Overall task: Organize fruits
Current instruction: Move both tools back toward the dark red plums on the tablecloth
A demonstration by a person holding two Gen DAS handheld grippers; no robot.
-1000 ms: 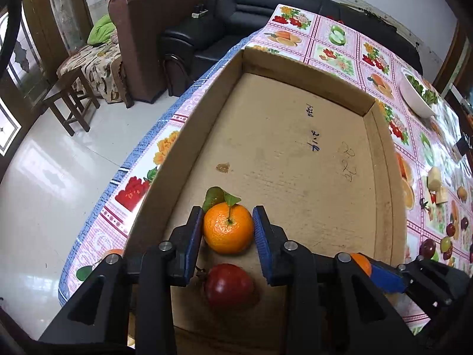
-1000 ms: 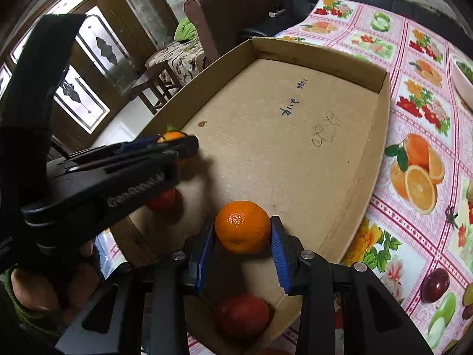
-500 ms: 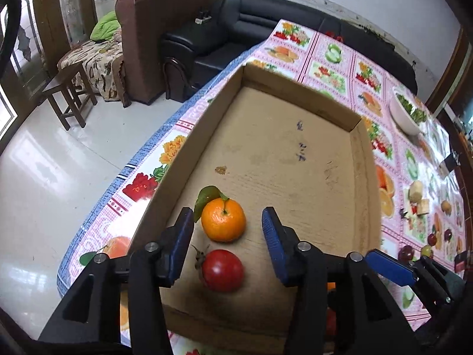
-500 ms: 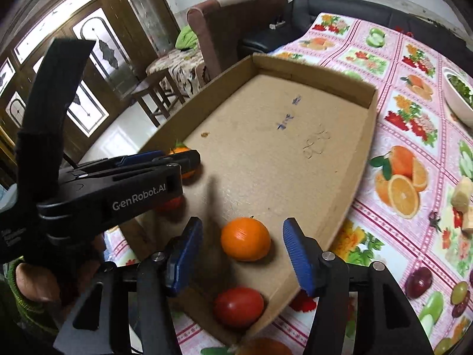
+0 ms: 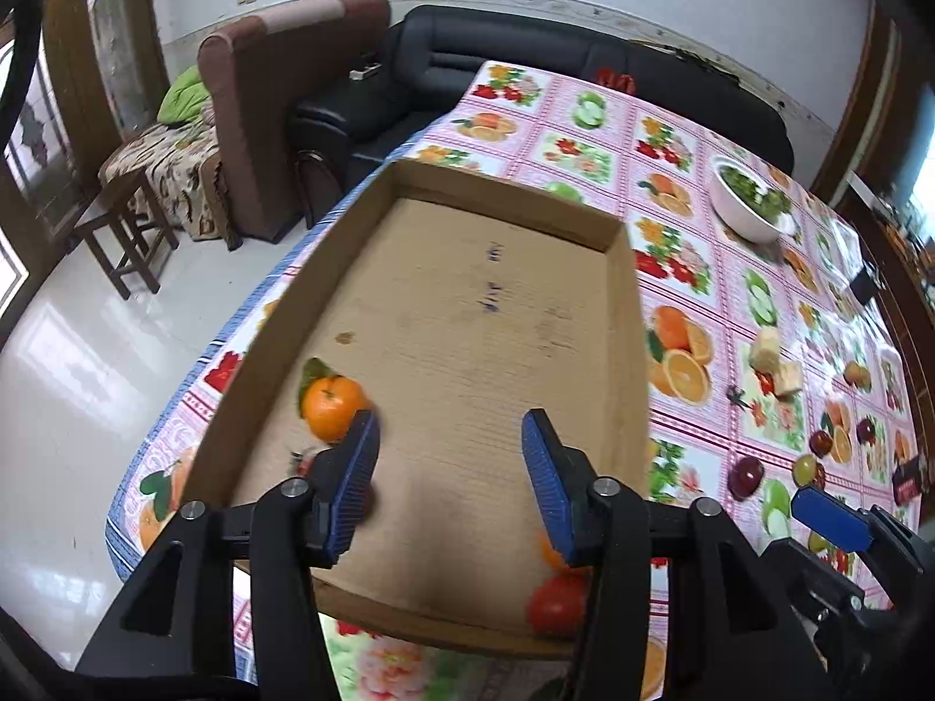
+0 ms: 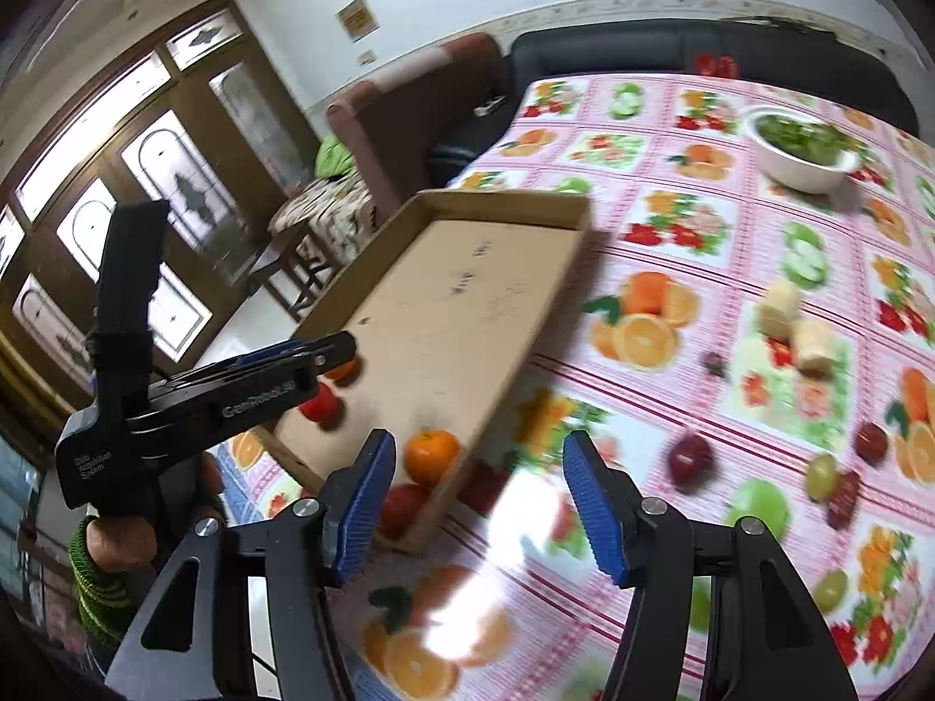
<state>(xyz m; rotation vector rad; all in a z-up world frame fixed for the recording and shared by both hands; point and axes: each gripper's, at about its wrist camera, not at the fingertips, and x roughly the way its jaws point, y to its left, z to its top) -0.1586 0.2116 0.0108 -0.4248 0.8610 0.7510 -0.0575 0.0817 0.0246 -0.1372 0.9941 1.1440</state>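
A shallow cardboard box (image 5: 467,321) lies on the table. In it a leafy orange (image 5: 330,412) rests just beyond the left finger of my left gripper (image 5: 450,426), whose jaws are opening with nothing between them. A second orange (image 6: 431,455) and a red tomato (image 6: 403,508) sit in the box's near right corner. My right gripper (image 6: 479,450) hangs above the box's edge and the tablecloth, its jaws opening and empty. Another tomato (image 6: 320,406) lies beside the left gripper (image 6: 345,350), mostly hidden in the left wrist view.
The fruit-print tablecloth (image 6: 730,269) carries loose pieces to the right: banana chunks (image 6: 812,344), a dark red fruit (image 6: 689,458) and a green one (image 6: 821,476). A white bowl of greens (image 6: 800,158) stands at the far side. Sofas and a stool stand beyond the table's left edge.
Both grippers let go of their oranges, spread their jaws and drew back upward. The right one swung to the right, from over the box to over the tablecloth.
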